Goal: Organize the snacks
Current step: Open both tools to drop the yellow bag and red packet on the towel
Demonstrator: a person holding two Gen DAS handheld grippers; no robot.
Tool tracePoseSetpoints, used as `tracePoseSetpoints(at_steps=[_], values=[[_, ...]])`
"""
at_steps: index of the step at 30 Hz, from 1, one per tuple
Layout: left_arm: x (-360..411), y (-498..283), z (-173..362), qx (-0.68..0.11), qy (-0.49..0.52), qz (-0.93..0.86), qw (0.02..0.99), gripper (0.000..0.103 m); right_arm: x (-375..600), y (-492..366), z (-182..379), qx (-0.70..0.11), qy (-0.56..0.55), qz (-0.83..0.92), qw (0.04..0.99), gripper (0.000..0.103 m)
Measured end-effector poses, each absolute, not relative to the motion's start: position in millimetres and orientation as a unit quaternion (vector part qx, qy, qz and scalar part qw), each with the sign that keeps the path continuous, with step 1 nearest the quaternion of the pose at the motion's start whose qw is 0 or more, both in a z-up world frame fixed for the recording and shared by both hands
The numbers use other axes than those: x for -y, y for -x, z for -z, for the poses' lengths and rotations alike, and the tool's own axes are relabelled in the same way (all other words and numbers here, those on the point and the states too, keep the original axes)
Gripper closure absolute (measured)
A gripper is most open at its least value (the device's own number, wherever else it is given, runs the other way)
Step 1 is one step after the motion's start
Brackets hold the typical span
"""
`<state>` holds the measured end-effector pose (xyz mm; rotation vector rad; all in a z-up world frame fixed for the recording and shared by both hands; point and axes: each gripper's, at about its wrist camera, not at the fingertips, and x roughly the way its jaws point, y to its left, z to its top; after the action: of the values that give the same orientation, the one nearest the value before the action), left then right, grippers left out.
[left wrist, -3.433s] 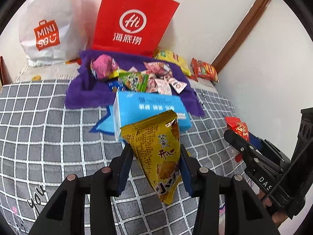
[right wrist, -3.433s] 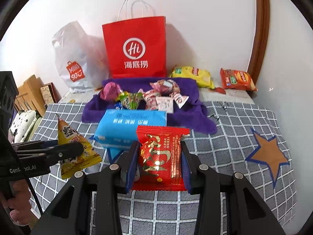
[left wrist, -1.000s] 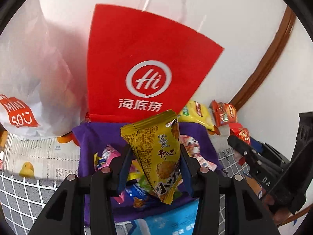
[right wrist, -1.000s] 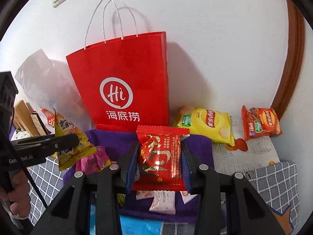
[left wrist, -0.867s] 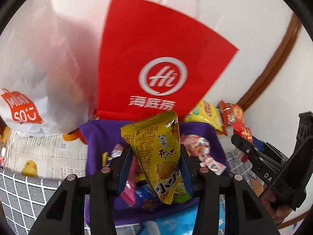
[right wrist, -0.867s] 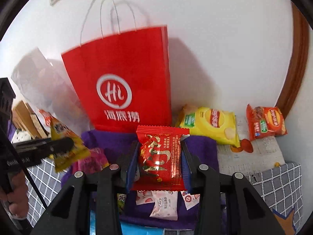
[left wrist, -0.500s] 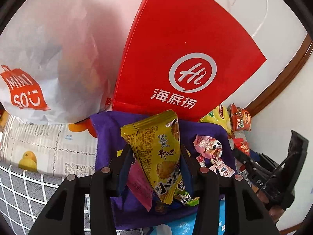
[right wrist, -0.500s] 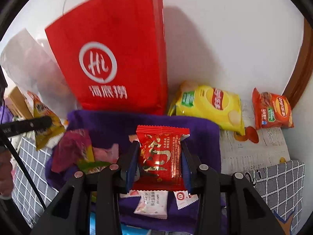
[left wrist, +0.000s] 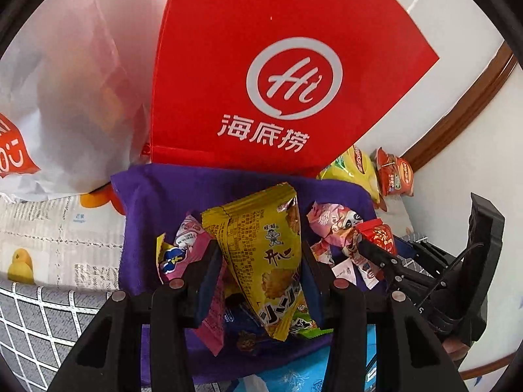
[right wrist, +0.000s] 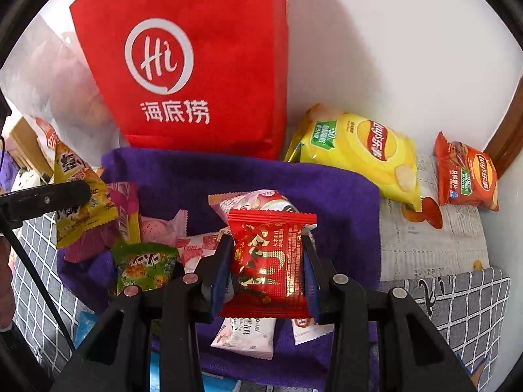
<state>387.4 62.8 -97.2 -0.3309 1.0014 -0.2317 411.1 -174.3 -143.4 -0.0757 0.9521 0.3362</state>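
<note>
My left gripper point(left wrist: 258, 261) is shut on a yellow snack packet point(left wrist: 264, 248), which hangs over the purple cloth point(left wrist: 157, 196). My right gripper point(right wrist: 266, 258) is shut on a red snack packet point(right wrist: 271, 261) above the same cloth point(right wrist: 327, 196). Several small snack packets lie on the cloth: a pink one point(left wrist: 186, 245), a green one point(right wrist: 143, 266) and a white one point(right wrist: 245, 333). In the left wrist view the right gripper's fingers point(left wrist: 379, 258) show at the right with the red packet point(left wrist: 379, 236). In the right wrist view the left gripper's finger point(right wrist: 45, 199) shows at the left with the yellow packet point(right wrist: 78, 209).
A red paper bag point(left wrist: 278, 75) stands upright against the wall behind the cloth, with a white plastic bag point(left wrist: 65, 81) to its left. A yellow chip bag point(right wrist: 359, 150) and an orange chip bag point(right wrist: 467, 173) lie on newspaper at the right. A blue pack point(left wrist: 294, 372) lies in front of the cloth on the checked bedding point(right wrist: 464, 310).
Both grippers have come down and forward toward the purple cloth with their packets still held; the red bag now looms larger and the snack pile lies right beneath the fingers.
</note>
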Motion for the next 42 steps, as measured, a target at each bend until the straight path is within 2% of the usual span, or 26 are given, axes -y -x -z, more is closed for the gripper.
tracePoseSetpoints(at_steps=[30, 40, 42], values=[[-33.0, -398.5, 120.2, -0.51, 0.124, 0.111, 0.844, 0.059, 161.0, -417.1, 165.6, -0.481, 0.072, -0.154, 0.86, 0.063], [-37.5, -397.9, 119.2, -0.506, 0.132, 0.109, 0.845, 0.059, 164.6, -416.5, 158.8, -0.471, 0.071, -0.144, 0.867, 0.048], [-38.5, -397.7, 118.6, -0.506, 0.136, 0.114, 0.844, 0.053, 163.5, -414.9, 156.0, -0.465, 0.075, -0.146, 0.87, 0.046]])
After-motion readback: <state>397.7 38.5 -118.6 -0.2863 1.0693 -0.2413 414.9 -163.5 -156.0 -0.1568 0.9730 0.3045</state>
